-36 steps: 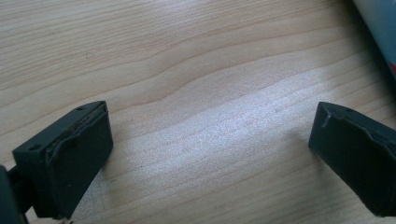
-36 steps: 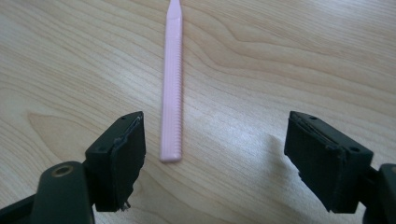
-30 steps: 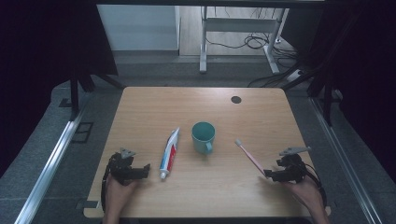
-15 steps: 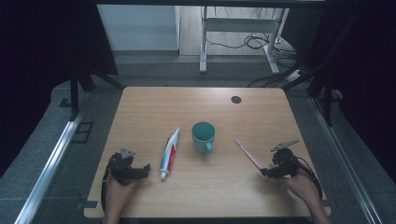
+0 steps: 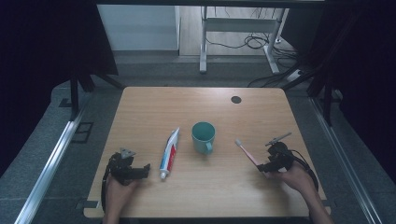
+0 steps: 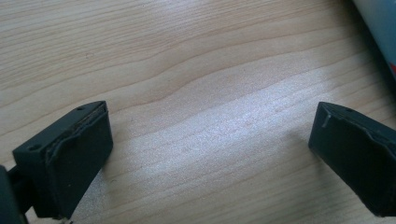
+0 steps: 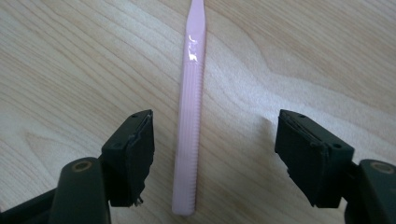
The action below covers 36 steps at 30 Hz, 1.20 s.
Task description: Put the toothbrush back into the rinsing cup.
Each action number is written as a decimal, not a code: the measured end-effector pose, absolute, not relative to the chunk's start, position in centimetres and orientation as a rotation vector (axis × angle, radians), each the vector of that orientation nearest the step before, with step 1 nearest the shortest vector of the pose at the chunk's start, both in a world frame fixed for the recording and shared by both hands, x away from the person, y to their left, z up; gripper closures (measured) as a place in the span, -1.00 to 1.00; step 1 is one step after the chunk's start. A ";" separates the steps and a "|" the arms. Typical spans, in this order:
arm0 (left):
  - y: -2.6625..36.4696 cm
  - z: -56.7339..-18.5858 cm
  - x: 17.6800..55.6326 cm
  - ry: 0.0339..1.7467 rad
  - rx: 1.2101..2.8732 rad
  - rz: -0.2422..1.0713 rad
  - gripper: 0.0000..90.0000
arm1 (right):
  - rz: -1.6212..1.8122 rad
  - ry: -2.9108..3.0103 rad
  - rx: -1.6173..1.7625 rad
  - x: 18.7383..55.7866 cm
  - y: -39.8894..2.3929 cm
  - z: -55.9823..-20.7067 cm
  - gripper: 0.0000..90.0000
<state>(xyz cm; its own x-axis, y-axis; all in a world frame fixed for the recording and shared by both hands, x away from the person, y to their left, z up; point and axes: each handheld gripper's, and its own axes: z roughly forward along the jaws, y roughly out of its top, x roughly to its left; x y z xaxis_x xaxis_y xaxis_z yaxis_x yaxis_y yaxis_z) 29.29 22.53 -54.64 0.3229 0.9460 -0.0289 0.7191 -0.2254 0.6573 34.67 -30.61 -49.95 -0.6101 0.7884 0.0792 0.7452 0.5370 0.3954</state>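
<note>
- My right gripper (image 5: 262, 167) sits at the near right part of the table (image 5: 154, 107), low over the wood, at the handle end of the pink toothbrush (image 5: 247, 152).
- In the right gripper view, the toothbrush (image 7: 189, 121) lies flat on the table between my two black jaws, nearer to the one on the left of that view; neither pad touches it.
- The jaws of the right gripper (image 7: 215, 158) are spread, with clear wood showing on both sides of the handle. They have just been closing a little, with the handle between them but not yet pinched.
- In the high view the toothbrush runs diagonally, its white bristle head pointing away from me and toward the cup, its handle end under the right gripper.
- The teal cup (image 5: 203, 137) stands upright near the table's middle, handle toward me, apart from the toothbrush head and from the tube.
- The toothpaste tube (image 5: 170, 153) lies flat just left of the cup, cap end toward me.
- My left gripper (image 5: 142, 170) rests at the near left part of the table, close beside the tube's cap end and not touching it.
- In the left gripper view, the left gripper (image 6: 210, 149) has its jaws spread wide over bare wood, holding nothing; an edge of the tube (image 6: 380, 28) shows at the upper right corner.
</note>
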 end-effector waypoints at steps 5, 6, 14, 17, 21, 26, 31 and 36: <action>22.5 -54.6 29.3 1.462 2.020 0.515 -1.00 | 0.528 2.703 1.292 35.4 -29.7 -49.8 -0.27; 22.5 -54.6 29.3 1.462 2.020 0.515 -1.00 | 0.528 2.703 1.292 35.4 -29.7 -49.8 -0.27; 22.5 -54.6 29.3 1.462 2.020 0.514 -1.00 | 0.429 2.751 1.257 36.5 -28.3 -49.5 -0.09; 22.5 -54.6 29.3 1.461 2.020 0.515 -1.00 | 0.402 2.766 1.253 36.9 -27.9 -49.3 -0.04; 22.5 -54.6 29.3 1.461 2.020 0.515 -1.00 | 0.362 2.790 1.252 37.5 -27.3 -49.1 0.02; 22.5 -54.6 29.3 1.461 2.020 0.515 -1.00 | 0.304 2.822 1.256 38.1 -26.5 -49.1 0.10; 22.5 -54.6 29.3 1.461 2.020 0.515 -1.00 | 0.257 2.838 1.253 38.8 -25.9 -49.2 0.21; 22.5 -54.6 29.3 1.461 2.020 0.515 -1.00 | 0.203 2.850 1.253 39.5 -24.9 -49.3 0.37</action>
<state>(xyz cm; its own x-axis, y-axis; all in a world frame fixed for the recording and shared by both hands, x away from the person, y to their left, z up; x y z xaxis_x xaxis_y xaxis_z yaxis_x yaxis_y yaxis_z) 29.31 22.52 -54.64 0.3230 0.9460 -0.0288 0.7189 -0.2255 0.6575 39.46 -24.93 -49.28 -0.6771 0.7352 0.0326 0.7324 0.6689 0.1272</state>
